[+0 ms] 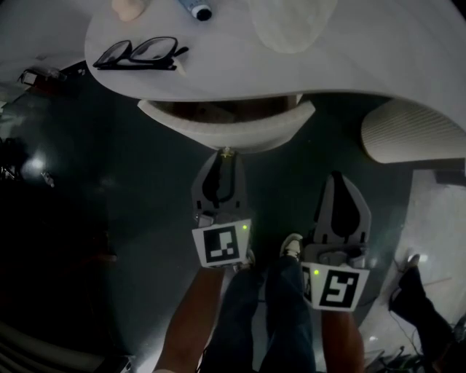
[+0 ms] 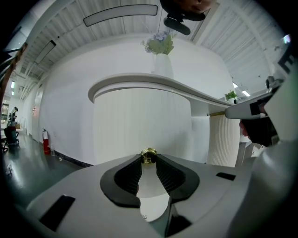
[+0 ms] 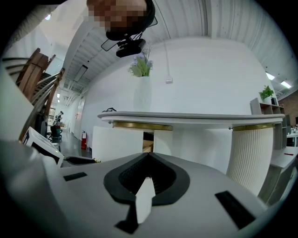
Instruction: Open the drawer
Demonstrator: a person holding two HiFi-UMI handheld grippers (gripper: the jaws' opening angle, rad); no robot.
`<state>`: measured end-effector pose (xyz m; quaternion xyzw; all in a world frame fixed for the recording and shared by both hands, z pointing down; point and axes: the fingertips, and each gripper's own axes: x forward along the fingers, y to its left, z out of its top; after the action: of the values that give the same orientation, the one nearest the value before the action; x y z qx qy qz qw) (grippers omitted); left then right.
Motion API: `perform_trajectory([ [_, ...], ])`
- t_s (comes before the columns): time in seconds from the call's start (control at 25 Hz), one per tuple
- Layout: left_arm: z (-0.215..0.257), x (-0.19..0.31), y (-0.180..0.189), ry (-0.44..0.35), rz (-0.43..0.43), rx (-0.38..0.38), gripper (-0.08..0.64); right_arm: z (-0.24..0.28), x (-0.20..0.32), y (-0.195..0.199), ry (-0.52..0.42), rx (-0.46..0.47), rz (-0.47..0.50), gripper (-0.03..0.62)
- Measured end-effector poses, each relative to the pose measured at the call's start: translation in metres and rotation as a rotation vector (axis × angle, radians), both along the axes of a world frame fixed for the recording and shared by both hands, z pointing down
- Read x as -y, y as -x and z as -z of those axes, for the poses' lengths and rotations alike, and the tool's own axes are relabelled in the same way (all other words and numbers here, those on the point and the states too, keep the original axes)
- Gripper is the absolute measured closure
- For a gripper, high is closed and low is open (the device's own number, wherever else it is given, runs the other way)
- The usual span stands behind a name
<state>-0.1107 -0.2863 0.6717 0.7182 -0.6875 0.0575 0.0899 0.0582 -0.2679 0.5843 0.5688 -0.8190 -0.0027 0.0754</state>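
Observation:
The white curved drawer (image 1: 240, 135) stands pulled out from under the white tabletop (image 1: 349, 65), its dark inside showing. My left gripper (image 1: 226, 154) points at the drawer front and is shut on the small brass knob (image 1: 227, 152). In the left gripper view the knob (image 2: 149, 156) sits pinched between the two black jaw tips, with the drawer's white fluted front (image 2: 139, 125) right behind it. My right gripper (image 1: 336, 178) hangs to the right, lower in the head view, apart from the drawer. Its jaws meet at the tip with nothing between them (image 3: 149, 155).
Black glasses (image 1: 138, 52), a pen's end (image 1: 196, 9) and a round white pad (image 1: 291, 25) lie on the tabletop. A fluted white cabinet (image 1: 415, 131) stands at right. The person's legs and shoes (image 1: 291, 246) are below the grippers. A vase of flowers (image 3: 141, 69) stands on the table.

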Motion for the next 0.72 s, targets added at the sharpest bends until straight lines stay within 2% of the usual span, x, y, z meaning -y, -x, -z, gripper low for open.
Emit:
perform_trajectory([
  [0.72,-0.004,-0.119,-0.005,0.016,-0.018,-0.039,0.459,0.004,-0.067,0.015,-0.018,-0.050,0.013,0.588],
])
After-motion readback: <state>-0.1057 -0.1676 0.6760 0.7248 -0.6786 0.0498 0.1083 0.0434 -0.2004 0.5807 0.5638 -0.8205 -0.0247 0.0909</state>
